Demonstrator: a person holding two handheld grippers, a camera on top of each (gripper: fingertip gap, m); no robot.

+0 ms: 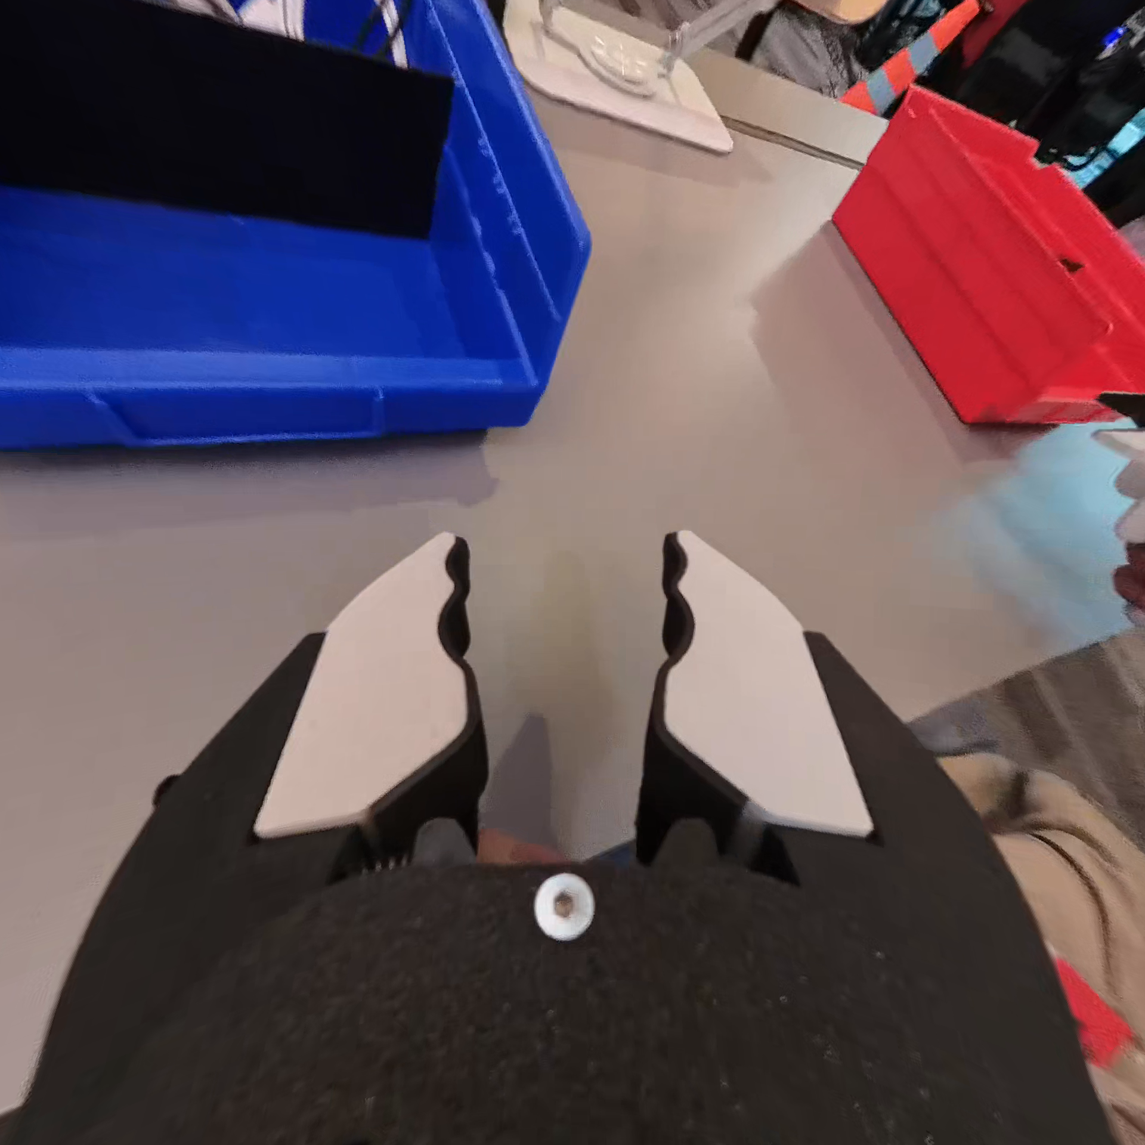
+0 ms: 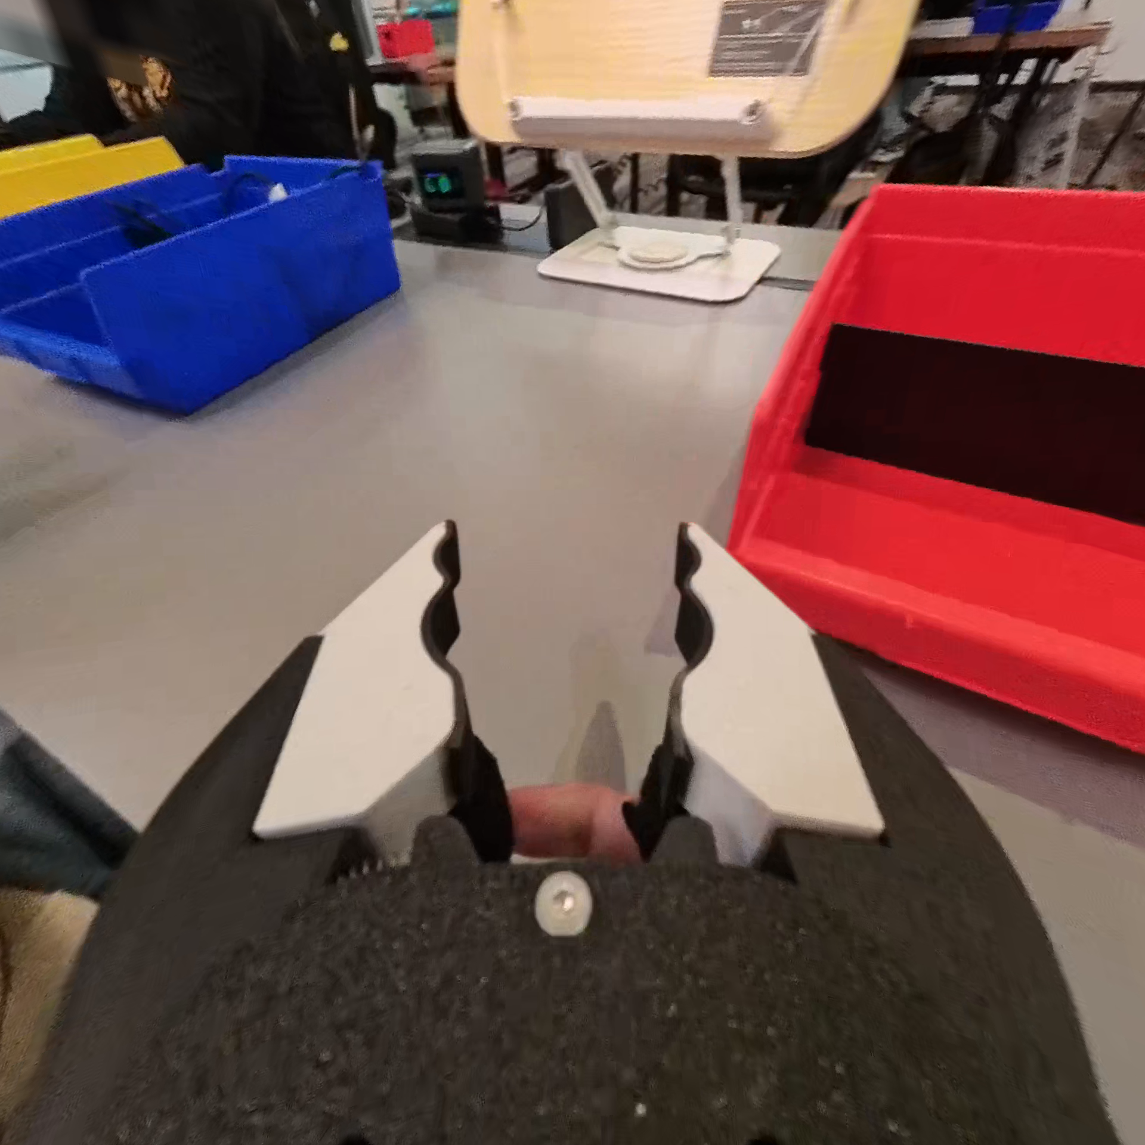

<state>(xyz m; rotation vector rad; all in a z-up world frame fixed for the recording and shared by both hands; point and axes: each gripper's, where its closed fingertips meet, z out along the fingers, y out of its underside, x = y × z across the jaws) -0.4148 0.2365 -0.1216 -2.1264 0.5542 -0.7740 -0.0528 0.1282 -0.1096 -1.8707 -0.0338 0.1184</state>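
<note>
Left wrist view: left gripper [image 1: 565, 545] jaws apart over smooth grey table [image 1: 650, 347].

The left hand-held gripper [image 1: 565, 545] fills the lower half of its frame, its two white fingers [image 1: 384, 675] spread apart with a clear gap between the wavy black pads, nothing between them. The right hand-held gripper [image 2: 567, 536] sits likewise at lower centre, jaws parted and empty. A finger of the person's hand [image 2: 573, 818] shows behind its base.
</note>
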